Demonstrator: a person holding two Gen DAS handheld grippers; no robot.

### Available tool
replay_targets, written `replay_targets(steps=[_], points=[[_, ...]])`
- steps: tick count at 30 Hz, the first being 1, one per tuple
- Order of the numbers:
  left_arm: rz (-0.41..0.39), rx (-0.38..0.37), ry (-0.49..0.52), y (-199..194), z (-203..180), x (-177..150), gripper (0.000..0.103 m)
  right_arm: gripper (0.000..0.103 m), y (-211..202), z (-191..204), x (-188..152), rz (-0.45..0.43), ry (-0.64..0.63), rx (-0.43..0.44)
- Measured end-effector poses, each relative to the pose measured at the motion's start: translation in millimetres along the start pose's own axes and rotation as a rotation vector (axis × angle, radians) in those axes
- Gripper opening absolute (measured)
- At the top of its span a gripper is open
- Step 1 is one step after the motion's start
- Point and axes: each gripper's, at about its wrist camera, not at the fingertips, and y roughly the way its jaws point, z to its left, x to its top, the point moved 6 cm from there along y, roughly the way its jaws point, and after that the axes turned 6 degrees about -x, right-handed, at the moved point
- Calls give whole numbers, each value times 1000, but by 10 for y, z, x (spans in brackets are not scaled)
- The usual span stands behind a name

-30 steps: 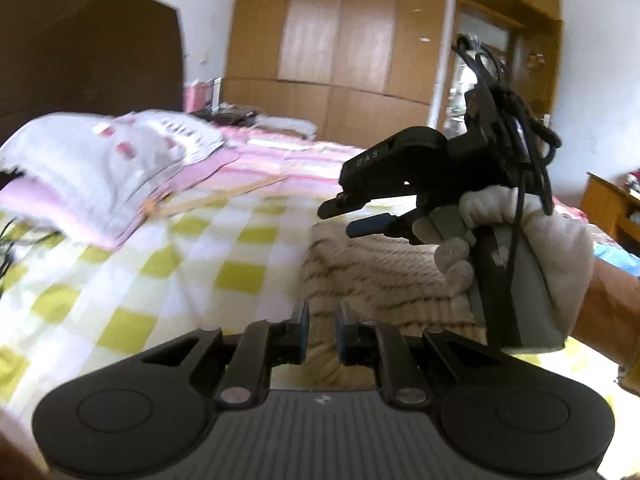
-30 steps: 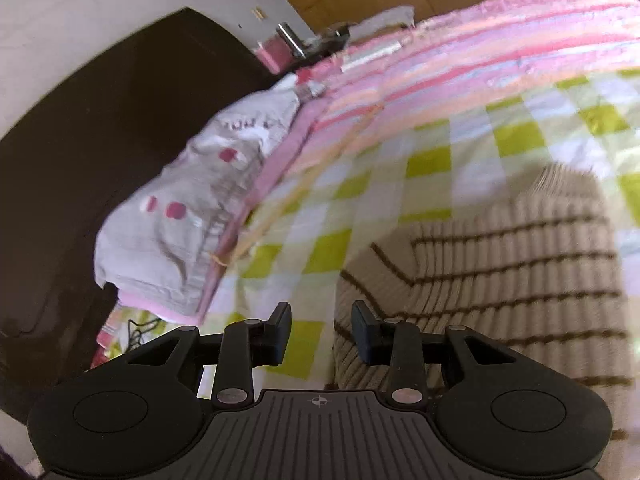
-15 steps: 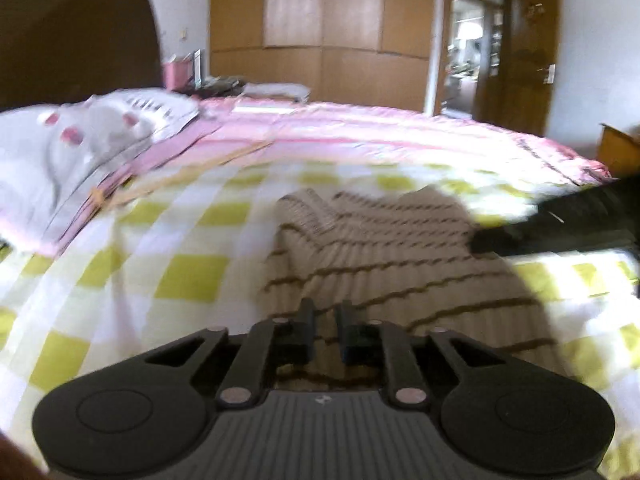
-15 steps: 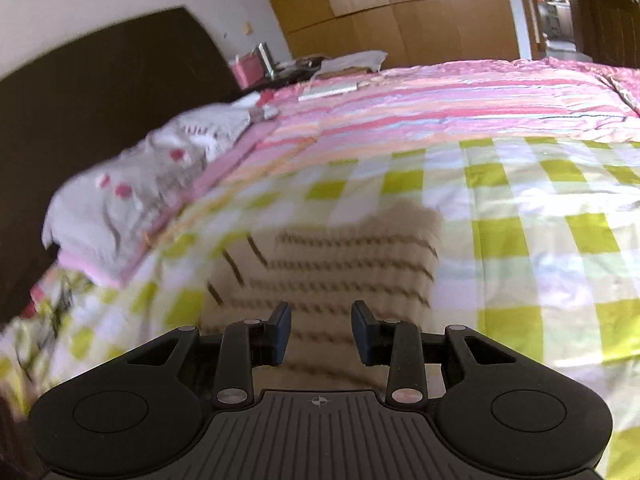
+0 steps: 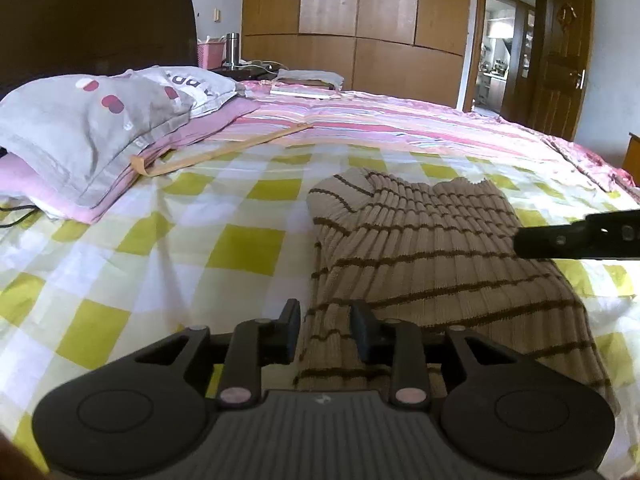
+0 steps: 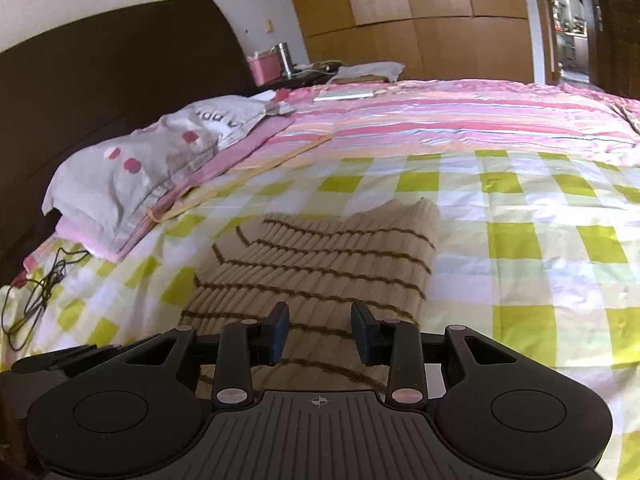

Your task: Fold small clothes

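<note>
I am working in a home bedroom. A bed (image 5: pixel 168 240) fills my view, spread with a green-checked sheet and a pink striped quilt (image 5: pixel 400 124), a grey pillow (image 5: pixel 80 128) against a dark headboard (image 6: pixel 100 80). Behind stand a wooden wardrobe (image 5: pixel 360 20), a cluttered bedside table (image 6: pixel 304 74) and an open door (image 5: pixel 560 60)

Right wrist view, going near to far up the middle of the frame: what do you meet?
Right tool → striped sweater → green checked sheet → pink striped quilt → wooden wardrobe.
</note>
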Motion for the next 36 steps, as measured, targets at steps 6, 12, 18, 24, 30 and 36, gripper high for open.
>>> replay_targets(steps=[6,12,18,24,30,36], points=[[-18,-30,-21,-69,24,66,38,41,-101,-192,-138,5,61,-37],[-91,-47,2,-189,-43,254,38,56,-71,-302,-165,51,161,21],[-30,-61,10,11,-23,154,42,64,-26,-306,-298,98,230,83],[9,-79,14,86,71,91,54,67,-29,-308,-329,112,211,114],[17,-97,13,109,60,41,54,69,36,-261,-470,177,205,153],[49,-181,-101,109,81,-38,44,44,22,-251,-491,174,219,136]])
